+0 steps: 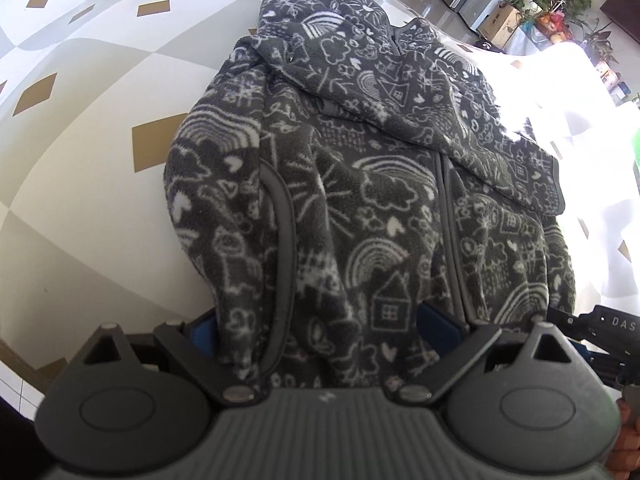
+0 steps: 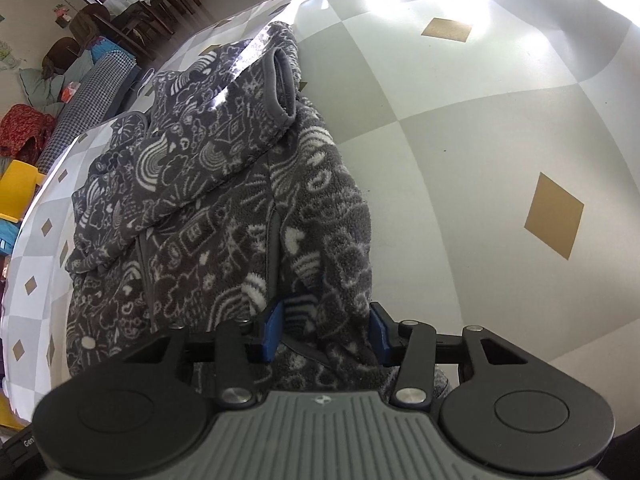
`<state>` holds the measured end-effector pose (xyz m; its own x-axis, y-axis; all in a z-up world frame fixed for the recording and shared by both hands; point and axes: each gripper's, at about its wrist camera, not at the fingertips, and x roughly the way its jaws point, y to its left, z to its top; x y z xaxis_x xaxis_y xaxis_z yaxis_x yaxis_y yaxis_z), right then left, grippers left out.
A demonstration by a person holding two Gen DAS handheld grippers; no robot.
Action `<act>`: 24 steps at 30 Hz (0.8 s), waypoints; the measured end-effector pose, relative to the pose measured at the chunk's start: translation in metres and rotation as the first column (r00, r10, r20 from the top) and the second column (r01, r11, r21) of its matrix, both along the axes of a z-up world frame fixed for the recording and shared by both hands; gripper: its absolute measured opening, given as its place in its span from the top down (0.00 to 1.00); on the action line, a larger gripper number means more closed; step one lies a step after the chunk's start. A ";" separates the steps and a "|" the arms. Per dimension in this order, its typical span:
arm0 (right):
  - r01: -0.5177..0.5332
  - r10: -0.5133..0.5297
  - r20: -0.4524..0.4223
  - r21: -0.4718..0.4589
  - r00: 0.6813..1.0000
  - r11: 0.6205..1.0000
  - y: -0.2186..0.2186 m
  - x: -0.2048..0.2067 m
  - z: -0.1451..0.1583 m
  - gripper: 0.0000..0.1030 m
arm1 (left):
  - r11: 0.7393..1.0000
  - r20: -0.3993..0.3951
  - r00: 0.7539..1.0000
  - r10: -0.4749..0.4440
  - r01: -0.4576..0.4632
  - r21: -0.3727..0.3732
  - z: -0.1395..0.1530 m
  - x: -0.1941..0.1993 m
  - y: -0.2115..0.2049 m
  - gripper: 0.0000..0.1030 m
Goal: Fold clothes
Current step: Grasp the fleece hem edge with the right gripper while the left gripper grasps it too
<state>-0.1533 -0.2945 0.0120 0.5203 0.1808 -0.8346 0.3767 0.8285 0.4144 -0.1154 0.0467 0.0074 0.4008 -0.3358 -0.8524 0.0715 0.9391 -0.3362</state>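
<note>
Starting on your left: the fleece jacket (image 1: 360, 184) lies on the checked tablecloth (image 1: 92, 168), dark grey with white doodles, zip front up, hood bunched toward twelve o'clock and both sleeves already laid in across the body. Your left gripper (image 1: 316, 328) straddles the bottom hem at six o'clock, jaws spread wide, blue pads either side of a thick hump of cloth. Whether those pads are pressing or just standing alongside, I cannot tell from here.

Moving across to your right: the right gripper (image 2: 326, 330) has its jaws drawn in much narrower, and a roll of the hem and side edge sits between the blue pads (image 2: 274, 330), which touch the fleece on both sides. That reads as a grip on the jacket. The sleeve cuff (image 2: 282, 88) rests up at eleven o'clock.

This looks like soft, bulky, light fabric. It should sag and not hold a crease, and it probably won't slip on the pads. Take it by the two hem corners, where the bound edge gives something firmer, and gather all the layers so the folded sleeves come along.
</note>
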 end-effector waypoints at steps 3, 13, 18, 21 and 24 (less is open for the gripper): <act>-0.045 0.044 0.020 0.030 0.999 0.999 0.005 -0.001 0.002 0.61 | 0.998 0.033 0.999 0.008 -0.006 -0.054 0.005 0.001 -0.002 0.22; -0.174 0.174 0.028 0.000 0.984 0.985 0.017 -0.004 0.006 0.61 | 0.999 0.069 0.997 0.023 -0.019 -0.050 0.009 0.003 -0.010 0.21; -0.219 0.223 0.006 -0.178 0.975 0.959 0.021 -0.007 0.014 0.52 | 1.000 0.047 0.999 0.007 -0.007 0.001 0.006 -0.002 -0.007 0.11; -0.206 0.209 -0.004 -0.182 0.978 0.961 0.017 -0.007 0.013 0.50 | 1.000 0.034 0.999 0.013 -0.013 0.008 0.005 -0.003 -0.003 0.10; -0.166 0.165 -0.024 -0.137 0.986 0.977 0.007 -0.007 0.008 0.48 | 1.000 0.024 1.000 0.016 -0.017 0.026 0.004 -0.005 -0.001 0.10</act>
